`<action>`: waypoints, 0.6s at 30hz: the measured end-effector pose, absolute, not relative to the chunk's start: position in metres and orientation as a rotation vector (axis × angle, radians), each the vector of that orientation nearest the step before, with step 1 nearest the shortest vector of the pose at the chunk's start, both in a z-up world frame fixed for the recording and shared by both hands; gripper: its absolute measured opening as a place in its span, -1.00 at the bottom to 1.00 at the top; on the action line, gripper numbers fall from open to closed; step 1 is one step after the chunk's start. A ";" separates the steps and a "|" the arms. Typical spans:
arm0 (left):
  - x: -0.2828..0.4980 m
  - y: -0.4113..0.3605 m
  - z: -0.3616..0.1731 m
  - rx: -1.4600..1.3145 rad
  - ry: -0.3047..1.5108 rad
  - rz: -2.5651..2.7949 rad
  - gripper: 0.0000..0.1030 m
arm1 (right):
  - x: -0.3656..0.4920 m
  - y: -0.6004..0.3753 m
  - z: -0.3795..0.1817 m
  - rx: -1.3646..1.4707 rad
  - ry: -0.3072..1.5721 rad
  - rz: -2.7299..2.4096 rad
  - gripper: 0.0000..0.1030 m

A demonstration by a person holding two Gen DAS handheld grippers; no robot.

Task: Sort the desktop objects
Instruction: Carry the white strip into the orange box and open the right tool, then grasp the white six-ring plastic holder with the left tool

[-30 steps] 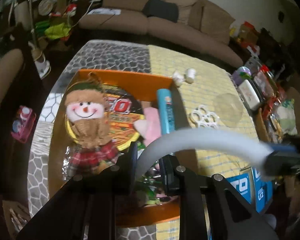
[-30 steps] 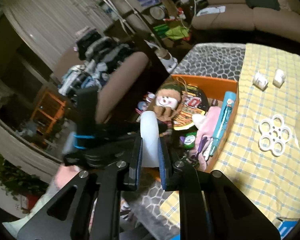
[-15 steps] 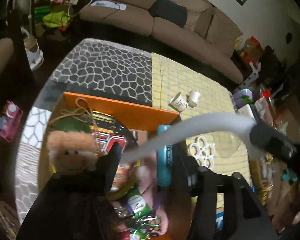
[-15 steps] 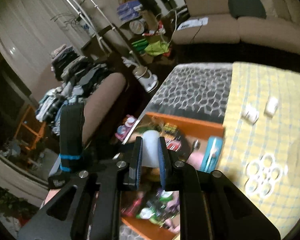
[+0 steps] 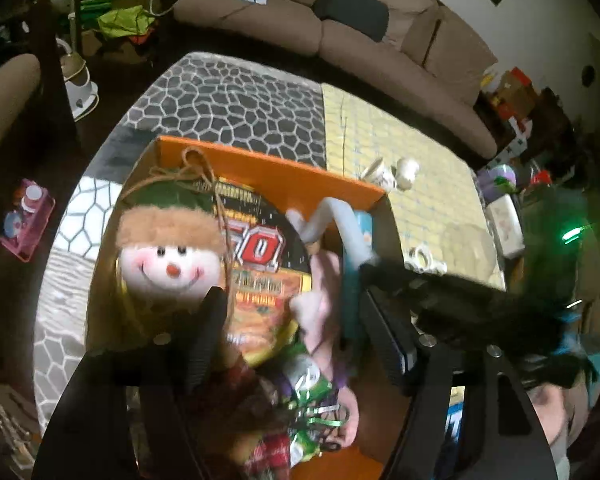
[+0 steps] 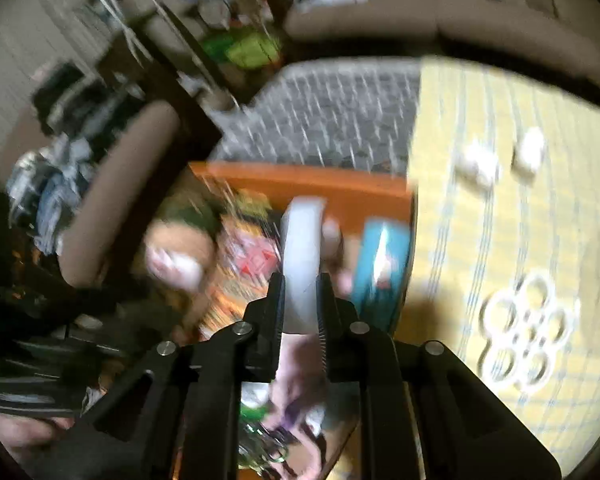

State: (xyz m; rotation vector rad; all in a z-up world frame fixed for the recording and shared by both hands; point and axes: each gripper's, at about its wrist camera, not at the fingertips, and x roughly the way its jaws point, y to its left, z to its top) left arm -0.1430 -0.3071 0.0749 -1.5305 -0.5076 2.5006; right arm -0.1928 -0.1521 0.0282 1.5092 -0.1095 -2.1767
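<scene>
Your right gripper (image 6: 300, 300) has its fingers closed narrow on the white flexible tube (image 6: 302, 256), gripping near one end. The rest of the tube runs forward past the fingertips, over the orange tray (image 6: 300, 184). In the left wrist view the tube (image 5: 346, 232) shows as a pale, kinked length ahead of and between the spread fingers, over the tray's far right corner.

Your left gripper (image 5: 292, 320) stands wide open, holding nothing. The snowman doll (image 5: 168, 256) lies just ahead of its left finger, and the teal tube (image 5: 350, 292) just inside the right one.

Judgement: the white tube looks light and soft and bends freely, so expect the free end to whip or droop. A hold nearer the middle would steady it. The skin looks smooth and may slip under a loose pinch.

The tray (image 5: 268, 168) is crowded with the doll, a printed round lid (image 5: 260, 256) and something pink (image 5: 320, 300). The right wrist view is motion-blurred, so finer contact cannot be told.
</scene>
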 end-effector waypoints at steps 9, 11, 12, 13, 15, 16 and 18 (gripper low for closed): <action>-0.126 -0.291 0.074 -1.560 -0.453 2.473 0.50 | -0.140 -0.109 0.070 1.396 -0.076 -2.153 0.35; -0.122 -0.278 0.075 -1.548 -0.460 2.450 0.58 | -0.137 -0.080 0.093 1.350 -0.089 -2.196 0.35; -0.121 -0.273 0.075 -1.543 -0.459 2.441 0.59 | -0.137 -0.065 0.100 1.334 -0.096 -2.224 0.37; -0.120 -0.262 0.075 -1.530 -0.461 2.416 0.59 | -0.141 -0.046 0.106 1.331 -0.093 -2.269 0.39; -0.119 -0.245 0.076 -1.508 -0.464 2.381 0.59 | -0.147 -0.016 0.105 1.353 -0.107 -2.339 0.39; -0.118 -0.230 0.077 -1.493 -0.450 2.370 0.59 | -0.151 0.004 0.098 1.373 -0.126 -2.354 0.39; -0.118 -0.207 0.076 -1.477 -0.425 2.350 0.60 | -0.157 0.028 0.083 1.419 -0.128 -2.391 0.37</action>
